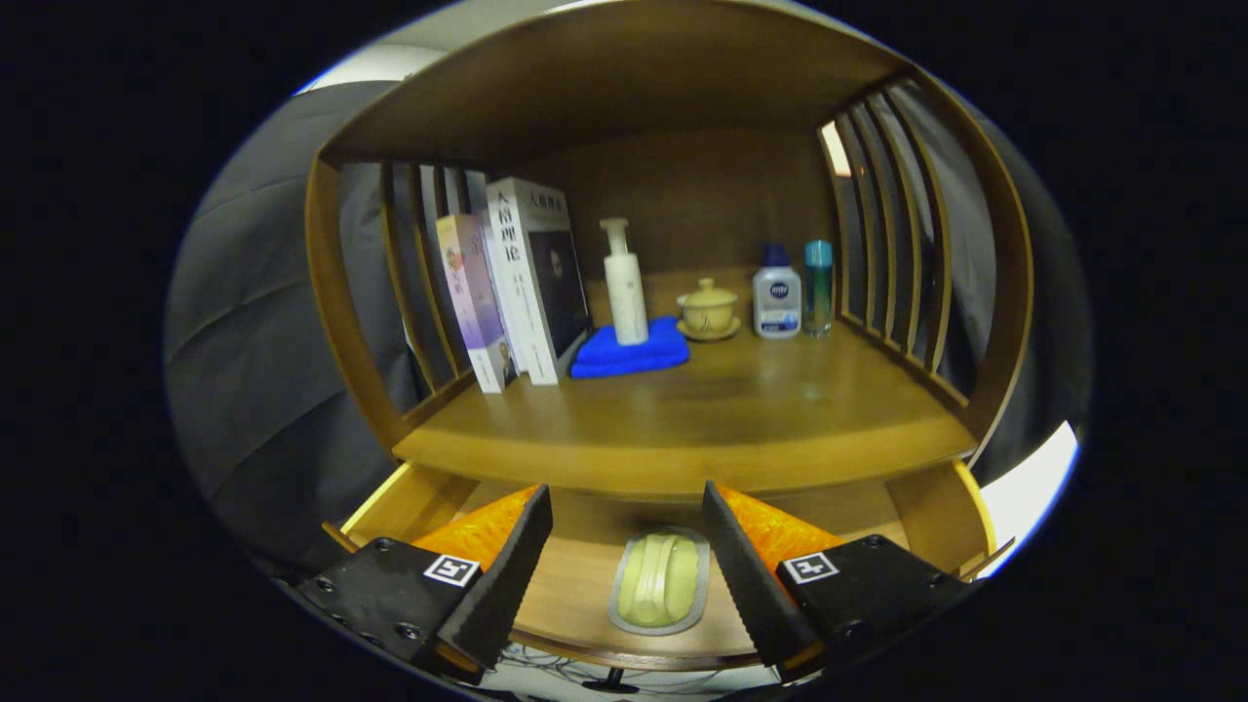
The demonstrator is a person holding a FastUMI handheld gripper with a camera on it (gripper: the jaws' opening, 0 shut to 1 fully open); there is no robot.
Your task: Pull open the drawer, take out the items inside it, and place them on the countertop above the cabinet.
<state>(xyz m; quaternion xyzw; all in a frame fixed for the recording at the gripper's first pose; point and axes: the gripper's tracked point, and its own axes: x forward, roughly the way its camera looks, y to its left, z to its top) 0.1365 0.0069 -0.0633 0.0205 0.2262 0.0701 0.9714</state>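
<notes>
The drawer (575,585) is shown pulled open beneath the countertop (741,409) of the wooden cabinet (624,78). One item is seen inside it: a pale green oblong object in a grey tray or wrapper (660,581), whose identity cannot be determined. The gripper (624,556) is held above the drawer with its fingers spread wide and nothing clasped. The green object is found between the two fingers, at 12 o'clock from the gripper's mouth, apparently lower than the tips. Its long axis is aligned with the fingers, running from 6 to 12 o'clock, so the narrow width is presented to the closing direction; a straight descent is judged sufficient before closure.

On the countertop, beyond the fingers, are arranged: at 11 o'clock, upright books (517,283) with Chinese spine lettering too small to be read reliably; a white pump bottle (625,288) standing on a folded blue cloth (630,353); at 12 o'clock, a lidded cup on a saucer (709,309); at 1 o'clock, a white bottle with a blue label (776,297), its wording illegible, and a teal-capped bottle (818,286).
</notes>
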